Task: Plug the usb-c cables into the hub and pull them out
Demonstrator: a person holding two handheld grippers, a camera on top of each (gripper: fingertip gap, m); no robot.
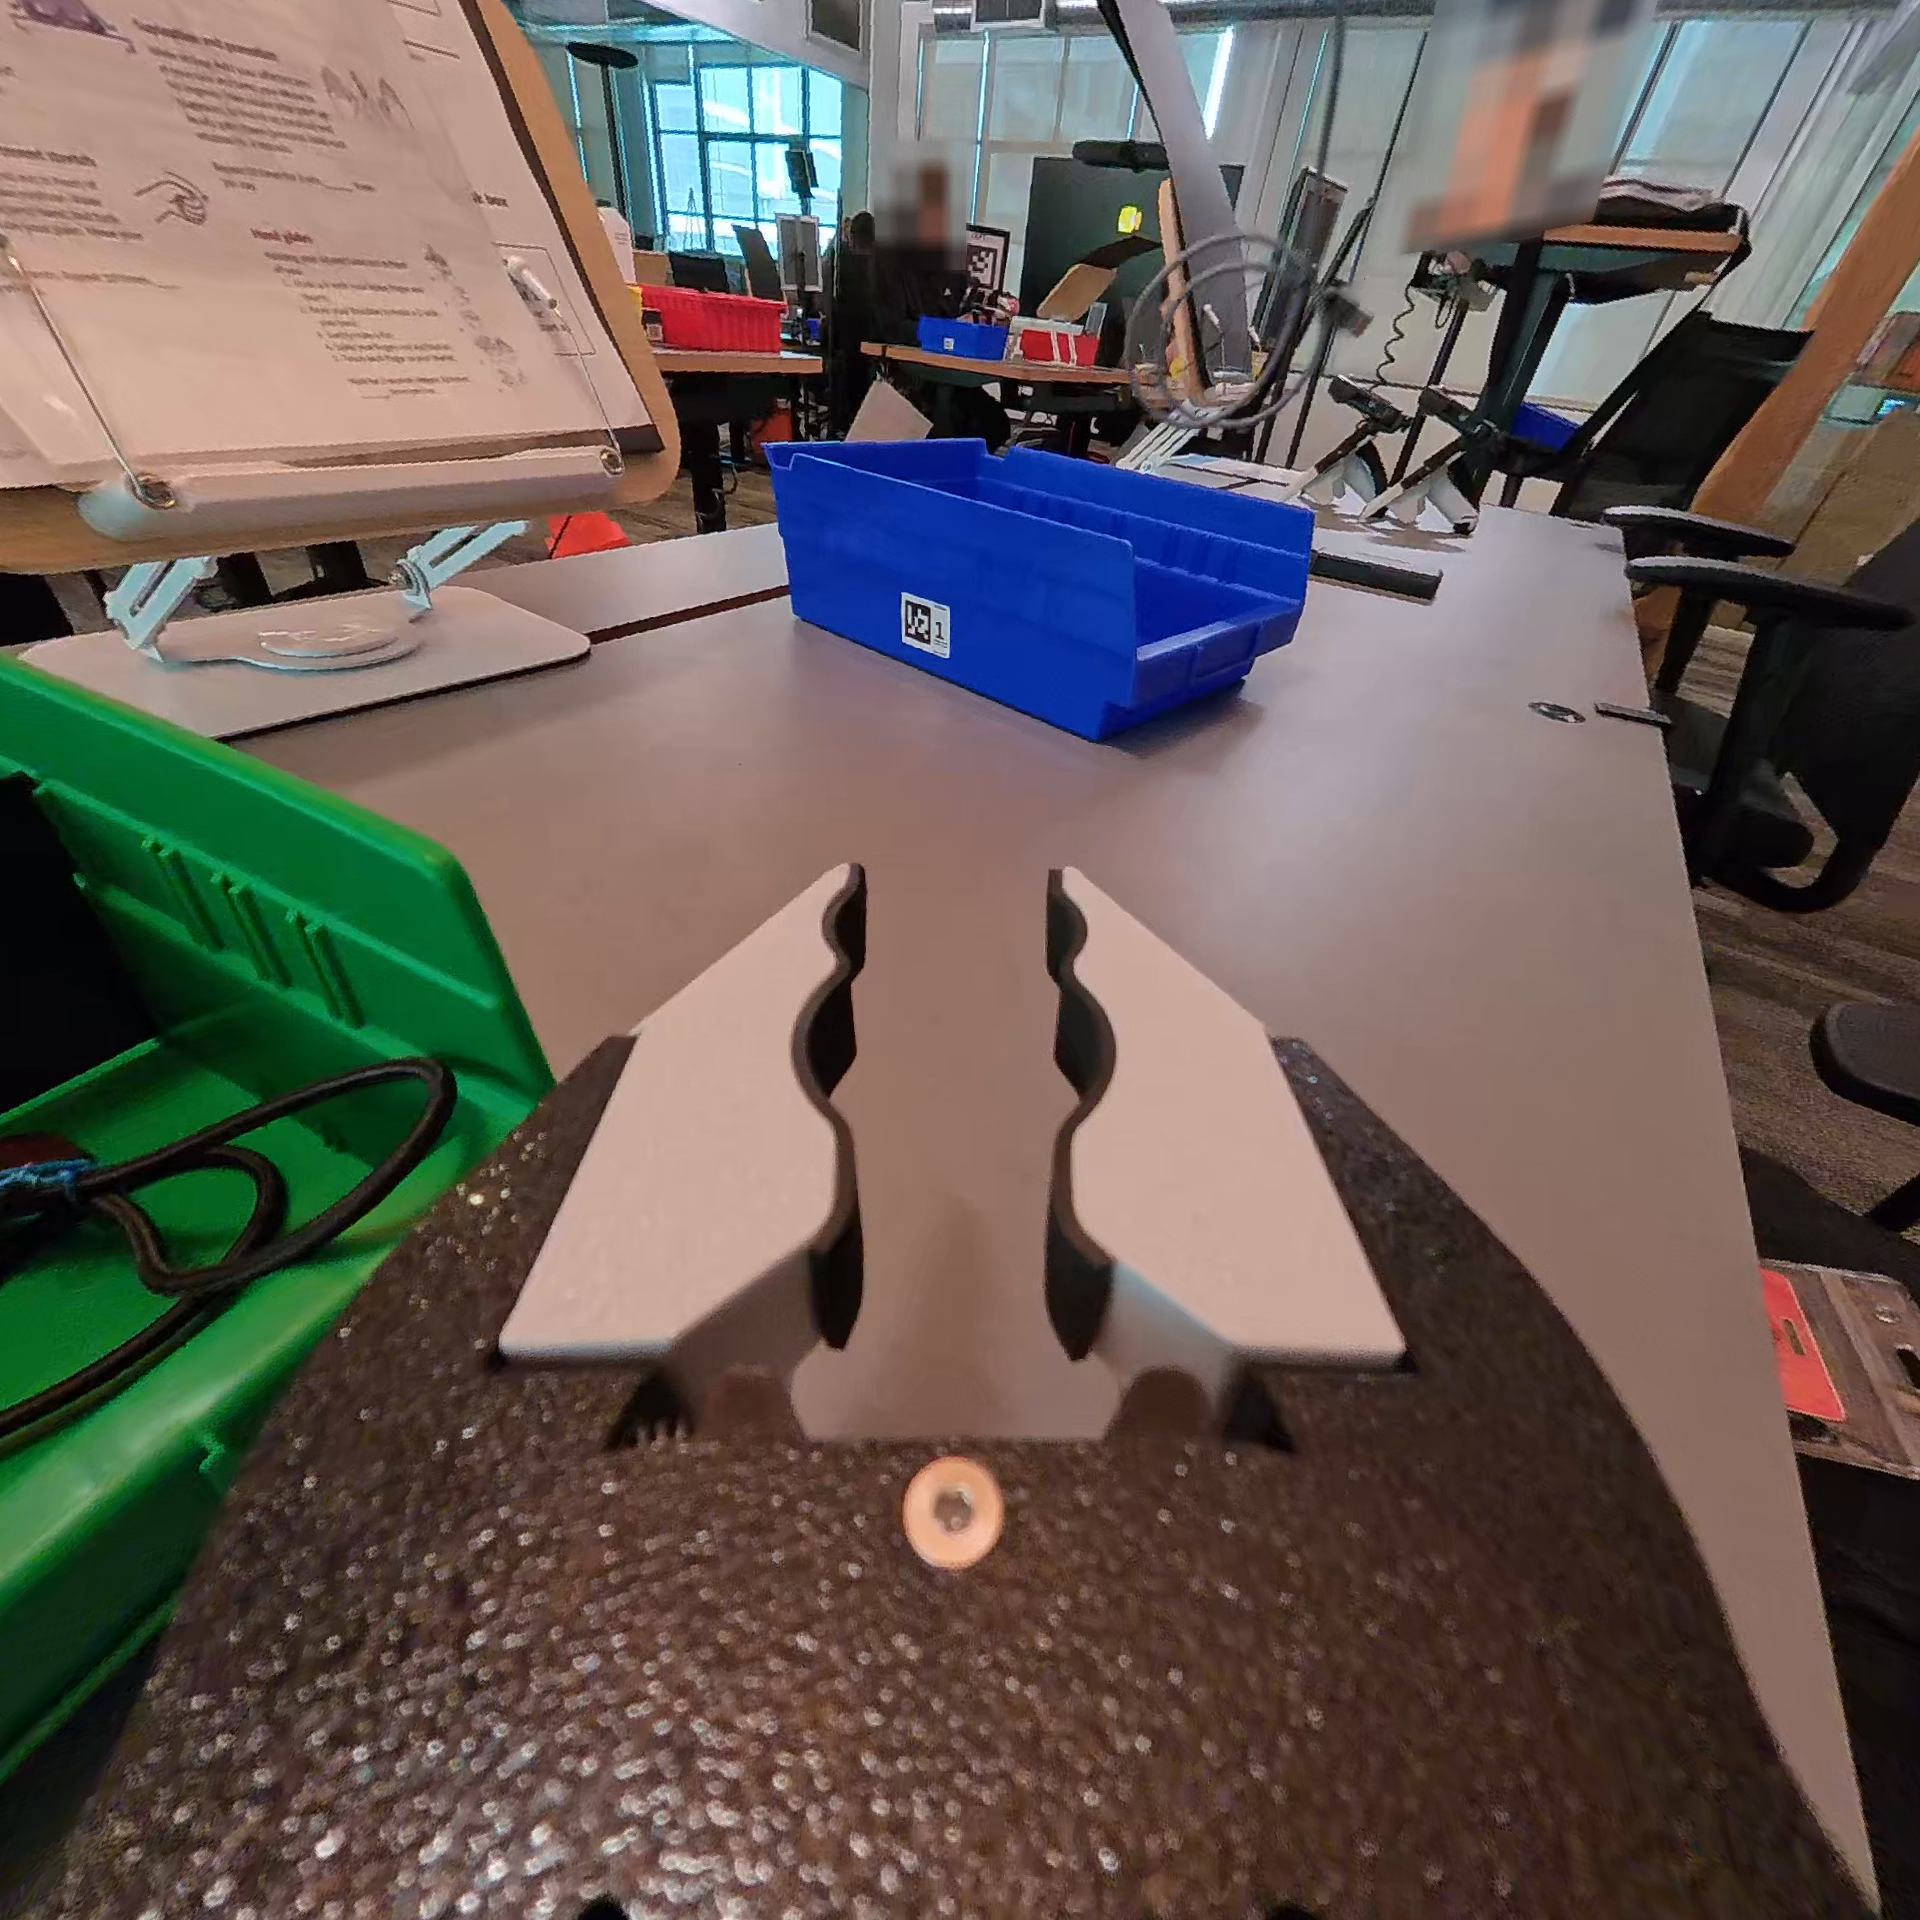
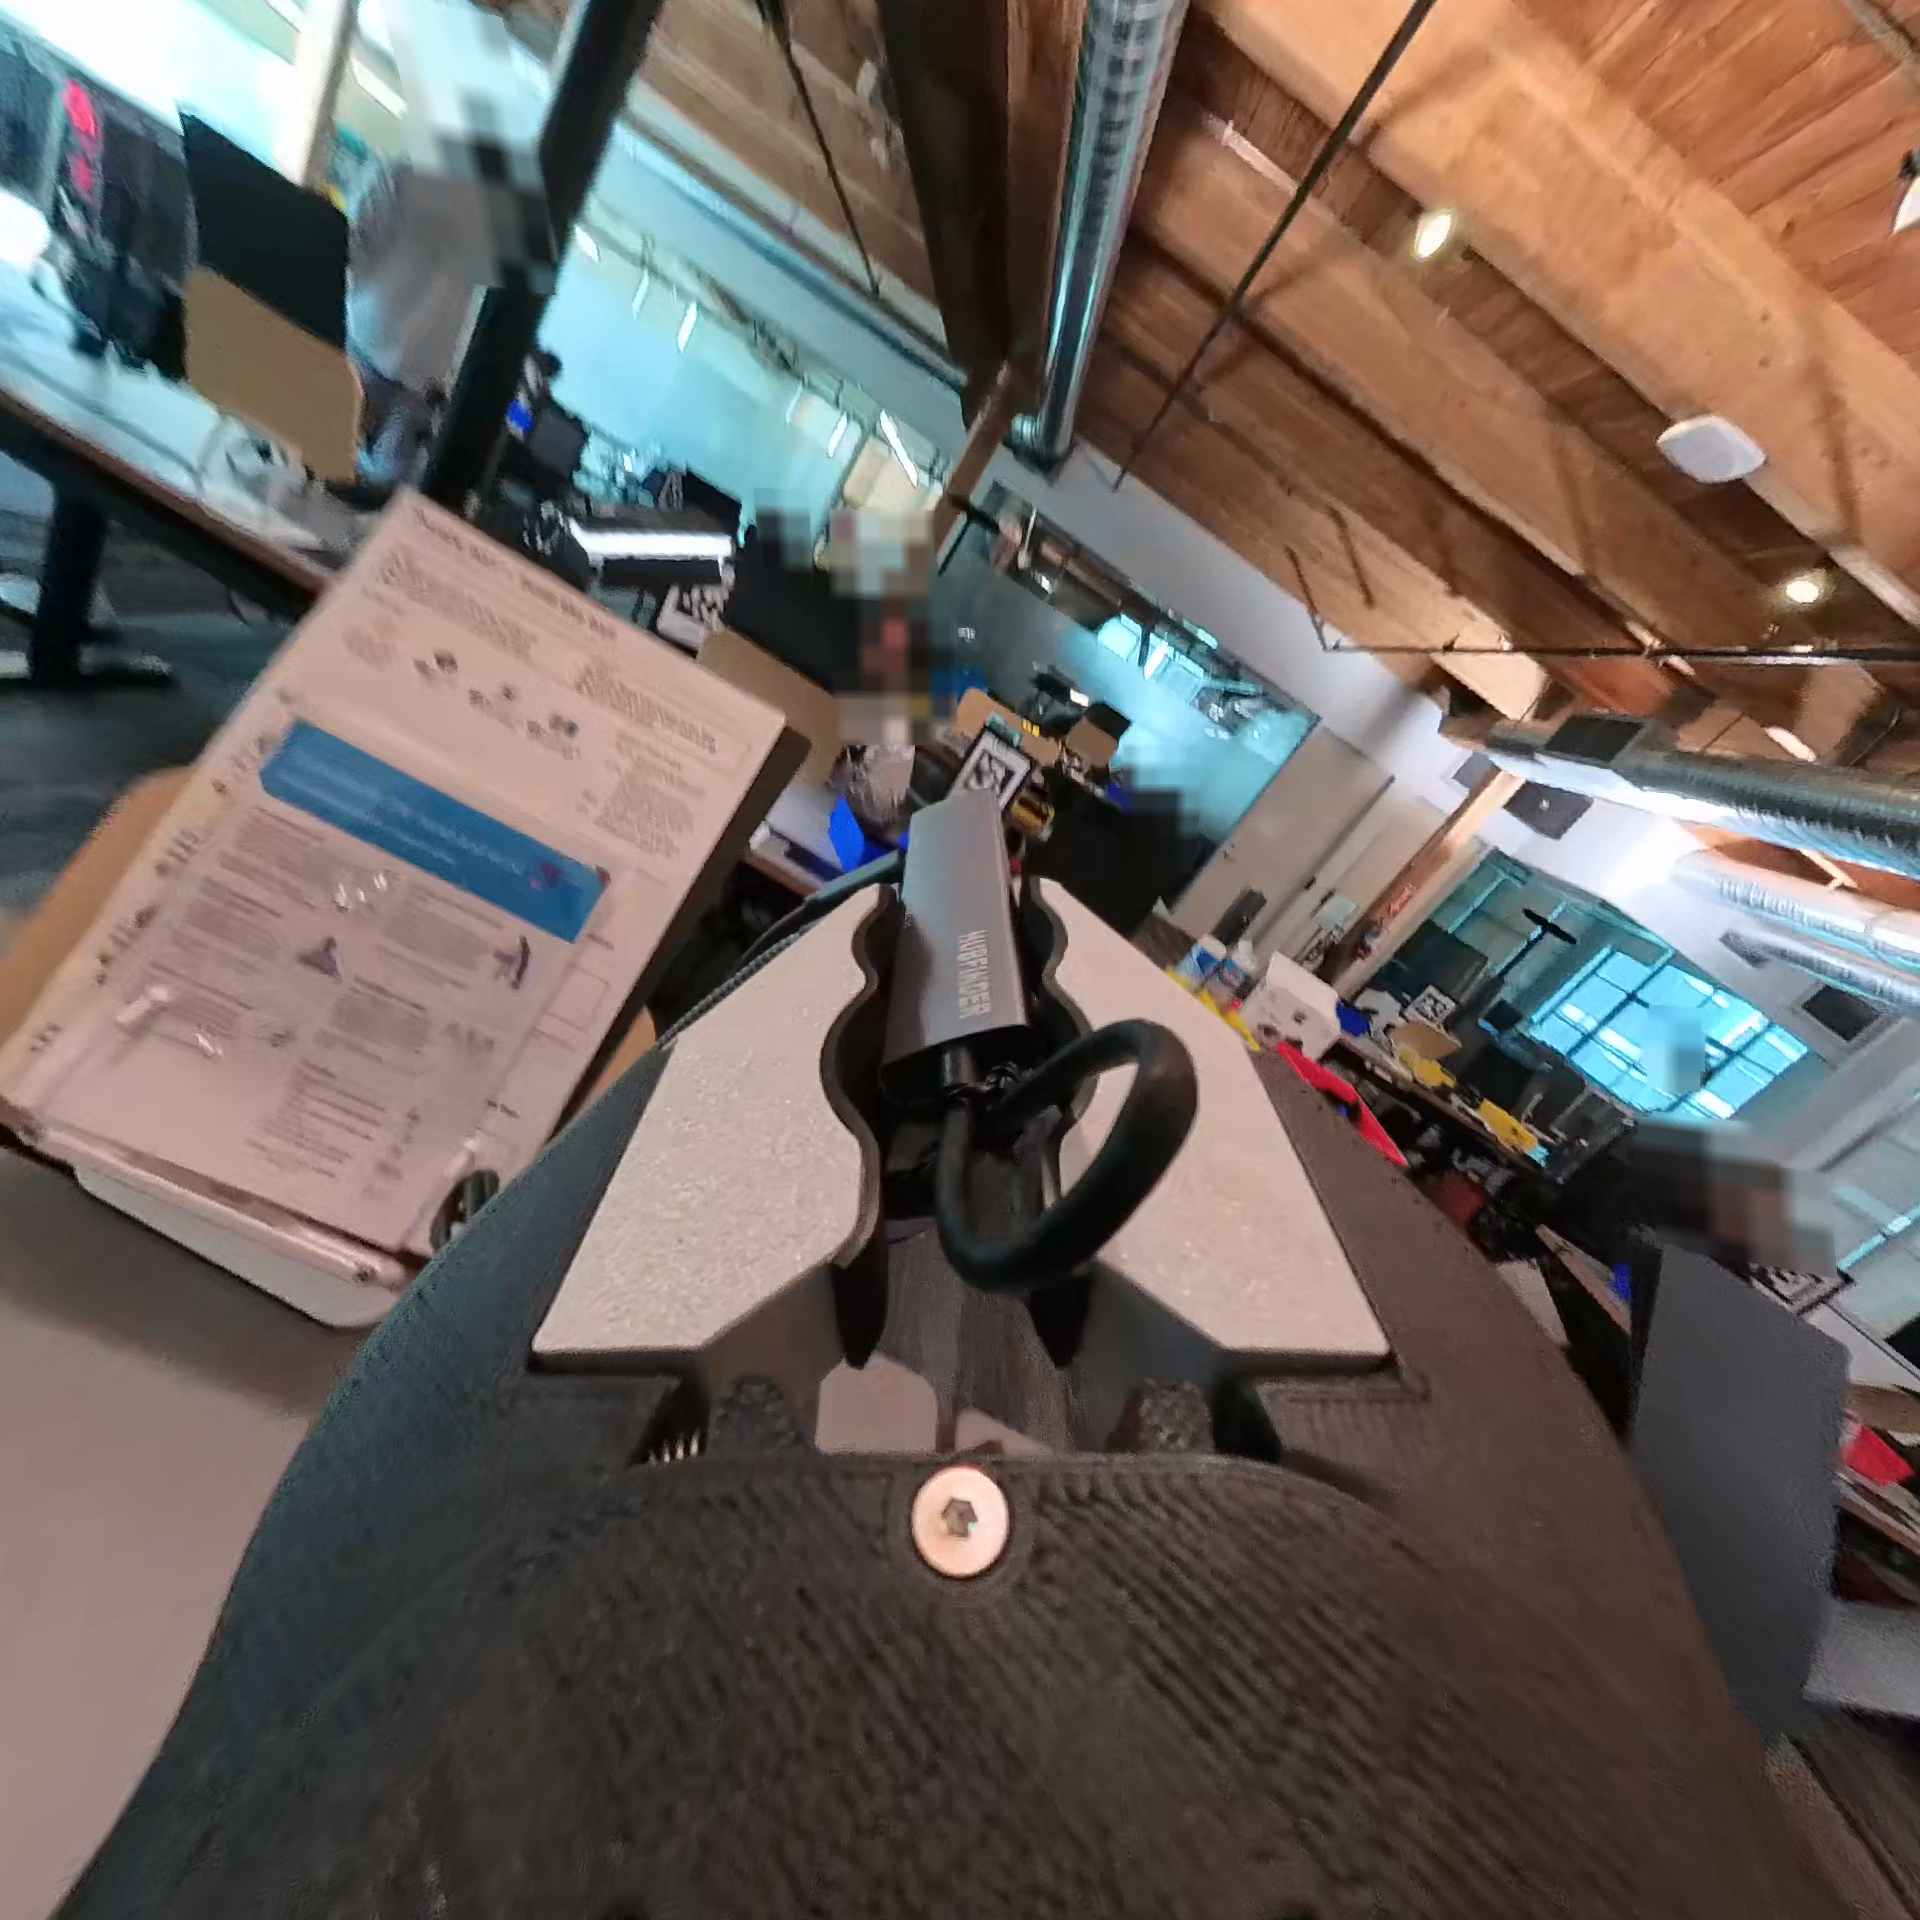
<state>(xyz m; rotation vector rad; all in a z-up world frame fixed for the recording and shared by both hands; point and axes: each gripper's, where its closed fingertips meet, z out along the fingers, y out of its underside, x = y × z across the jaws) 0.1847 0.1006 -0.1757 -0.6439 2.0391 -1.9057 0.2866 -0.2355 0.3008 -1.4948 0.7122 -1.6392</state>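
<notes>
My right gripper (image 2: 961, 914) is shut on a dark grey USB hub (image 2: 956, 925) and holds it up in the air, tilted toward the ceiling. The hub's own black cable (image 2: 1081, 1153) curls in a loop behind it, between my fingers. A grey braided cable (image 2: 769, 956) runs off from the hub's left side. My left gripper (image 1: 956, 894) is open and empty, low over the grey table (image 1: 1351, 935). A green bin (image 1: 260, 1039) at its left holds black cables (image 1: 312, 1132).
An empty blue bin (image 1: 1039, 582) stands on the table ahead of my left gripper. A tilted stand with printed sheets (image 1: 291, 260) is at the far left; it also shows in the right wrist view (image 2: 416, 883). Black office chairs (image 1: 1787, 665) line the table's right edge. The grippers' ends are close to 60 cm from one another.
</notes>
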